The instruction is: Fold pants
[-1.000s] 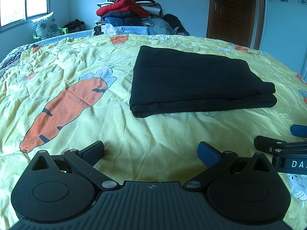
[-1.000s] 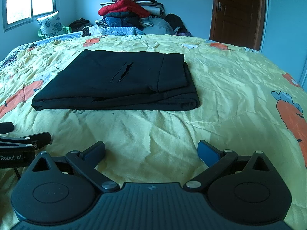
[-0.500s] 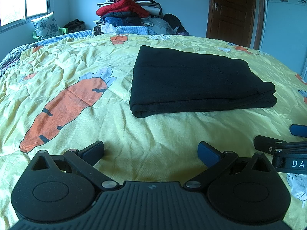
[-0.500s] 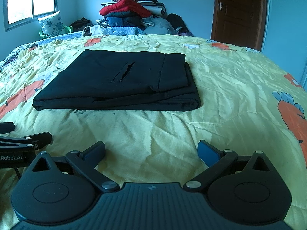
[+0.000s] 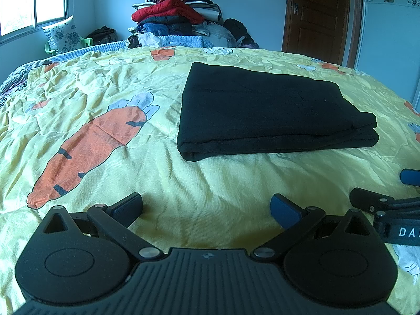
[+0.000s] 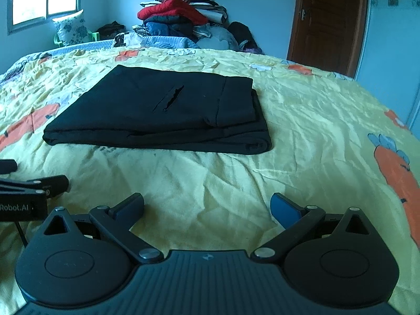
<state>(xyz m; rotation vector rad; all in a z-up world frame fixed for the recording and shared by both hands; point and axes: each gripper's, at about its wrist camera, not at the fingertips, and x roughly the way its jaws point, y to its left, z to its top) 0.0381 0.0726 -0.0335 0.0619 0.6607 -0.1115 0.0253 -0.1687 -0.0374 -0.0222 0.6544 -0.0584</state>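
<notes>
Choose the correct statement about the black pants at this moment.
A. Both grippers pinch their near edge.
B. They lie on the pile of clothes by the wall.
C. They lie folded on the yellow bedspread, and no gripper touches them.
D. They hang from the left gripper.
C: the black pants lie folded flat on the yellow bedspread, while the left gripper and the right gripper are open, short of the pants.
</notes>
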